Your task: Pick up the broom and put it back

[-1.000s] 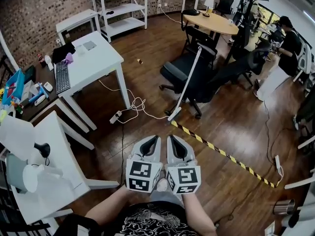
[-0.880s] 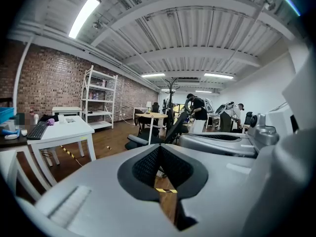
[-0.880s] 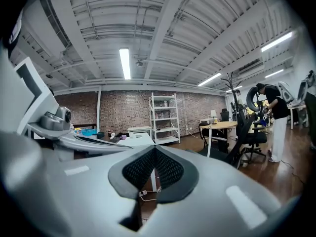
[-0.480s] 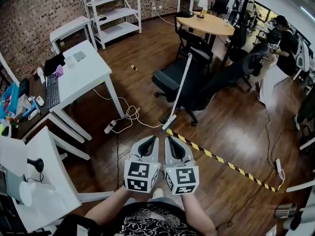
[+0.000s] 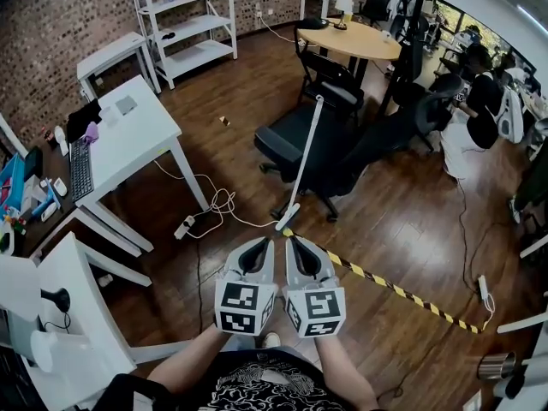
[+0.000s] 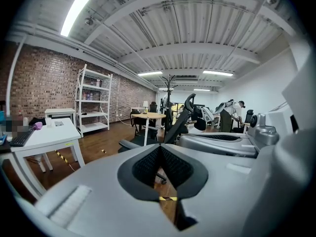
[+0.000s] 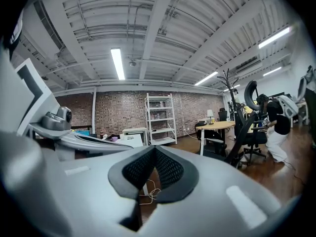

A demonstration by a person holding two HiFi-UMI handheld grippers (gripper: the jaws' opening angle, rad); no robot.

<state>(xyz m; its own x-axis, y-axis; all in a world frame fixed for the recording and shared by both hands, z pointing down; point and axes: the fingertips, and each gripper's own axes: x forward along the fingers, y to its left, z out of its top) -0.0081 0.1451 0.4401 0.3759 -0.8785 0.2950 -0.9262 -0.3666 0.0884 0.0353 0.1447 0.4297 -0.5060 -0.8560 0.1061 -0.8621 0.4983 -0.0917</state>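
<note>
Task status: not begun. The white long-handled broom (image 5: 303,157) stands untouched. Its handle leans against the black swivel office chair (image 5: 287,137) and its head rests on the wooden floor at that chair's near side. Pick-up and return are both outstanding, and where the broom belongs cannot be told from these views.

Your left gripper (image 5: 262,245) and right gripper (image 5: 294,243) are held side by side on the chair's near side, apart from the broom. Both have their jaws closed pad to pad with nothing between them. In my judgement you must open one before taking the handle.

Surroundings, taken from the chair:
- A yellow-and-black striped floor tape (image 5: 377,276) starts at its near side, just beside the broom head, and runs off to the right.
- A white power strip with tangled white cable (image 5: 214,205) lies to its left, near a leg of the white rectangular table (image 5: 128,135).
- A round wooden table (image 5: 353,39) stands beyond it.
- A person in a dark top (image 5: 475,110) stands well to its right.

Obstructions: nothing lies between your grippers and the broom. The cable is a likely trip hazard. The chair may roll once the handle is lifted off it.
</note>
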